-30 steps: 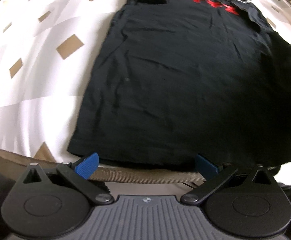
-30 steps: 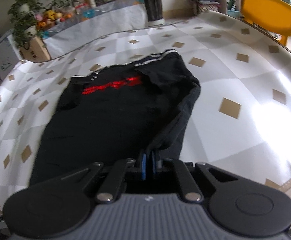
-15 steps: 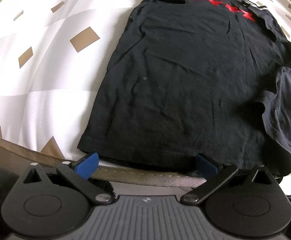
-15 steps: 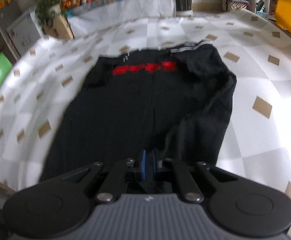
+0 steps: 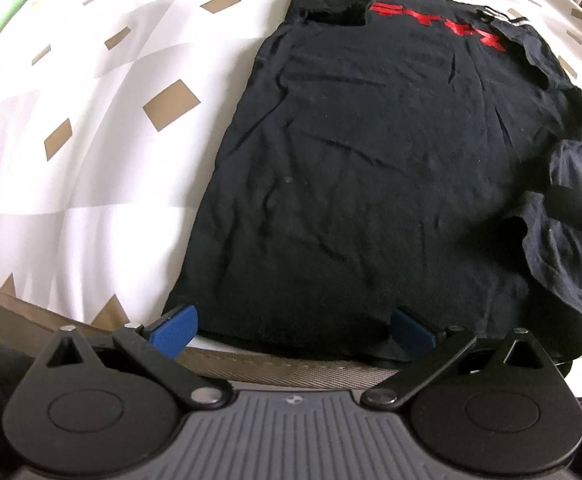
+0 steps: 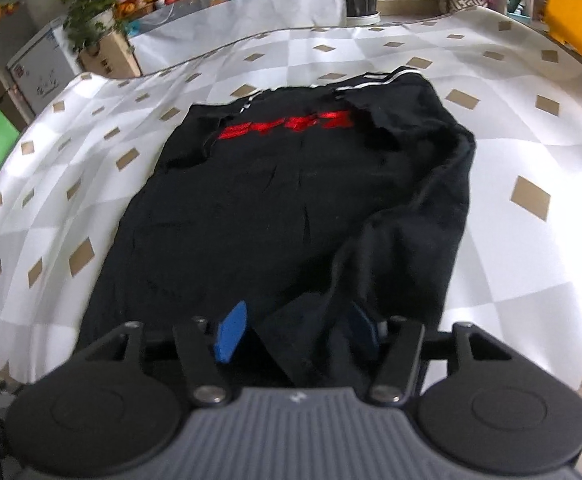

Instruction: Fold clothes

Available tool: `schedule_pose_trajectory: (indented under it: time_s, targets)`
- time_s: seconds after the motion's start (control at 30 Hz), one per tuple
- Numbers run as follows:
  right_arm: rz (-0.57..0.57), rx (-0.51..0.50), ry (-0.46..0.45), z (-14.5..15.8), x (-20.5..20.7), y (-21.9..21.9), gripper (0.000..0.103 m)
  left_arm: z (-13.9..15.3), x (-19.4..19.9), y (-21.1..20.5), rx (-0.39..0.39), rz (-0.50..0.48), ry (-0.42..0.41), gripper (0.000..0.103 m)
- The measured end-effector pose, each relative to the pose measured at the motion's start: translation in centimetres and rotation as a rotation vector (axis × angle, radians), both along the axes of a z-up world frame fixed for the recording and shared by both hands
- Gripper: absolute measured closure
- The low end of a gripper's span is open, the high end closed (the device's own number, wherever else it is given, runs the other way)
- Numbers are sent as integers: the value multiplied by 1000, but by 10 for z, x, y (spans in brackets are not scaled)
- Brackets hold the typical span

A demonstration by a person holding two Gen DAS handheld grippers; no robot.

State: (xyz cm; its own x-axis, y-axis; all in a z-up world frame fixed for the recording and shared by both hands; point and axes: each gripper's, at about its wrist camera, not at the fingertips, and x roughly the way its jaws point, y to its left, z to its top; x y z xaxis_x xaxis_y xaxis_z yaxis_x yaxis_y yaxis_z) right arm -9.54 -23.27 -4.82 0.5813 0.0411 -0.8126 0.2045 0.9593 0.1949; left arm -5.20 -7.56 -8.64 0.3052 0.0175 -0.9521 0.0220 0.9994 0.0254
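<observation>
A black T-shirt (image 5: 355,184) with red lettering lies spread on the white, tan-diamond-patterned surface (image 5: 91,128), filling the middle of both views, its hem at the near edge. Its right side is folded inward, the doubled flap lying loose and rumpled at the right of the left-wrist view — likely the first lengthwise fold, just laid down.

The right gripper (image 6: 297,332) sits low at the bottom of its own view with that flap's corner between its blue fingers (image 6: 231,332). A second ago they were clenched on the cloth; its jaws have just been opening, and the fabric now lies between them with the left pad clear of it — released so the fold can rest.

The left gripper (image 5: 291,326) hovers at the hem with its fingers spread wide, holding nothing, much as it did a second ago, probably ready to steady or take the hem.
</observation>
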Motion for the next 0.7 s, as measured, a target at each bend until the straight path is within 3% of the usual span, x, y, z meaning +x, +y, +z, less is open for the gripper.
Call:
schedule_pose_trajectory:
  time_s: [0.4,0.57,0.67,0.7]
  targets:
    - [12,-172,98,-31,18,28,41,-6,10,0,16,-17,-2,0]
    - [-24,-153,118,-35,20,23,42,-7,9,-2,18,-31,-8,0]
    - [-57,-105,105,-34,17,13,52,-7,9,-3,17,-32,-8,0]
    - [-66,-93,102,-33,17,10,62,-7,9,-2,16,-29,-6,0]
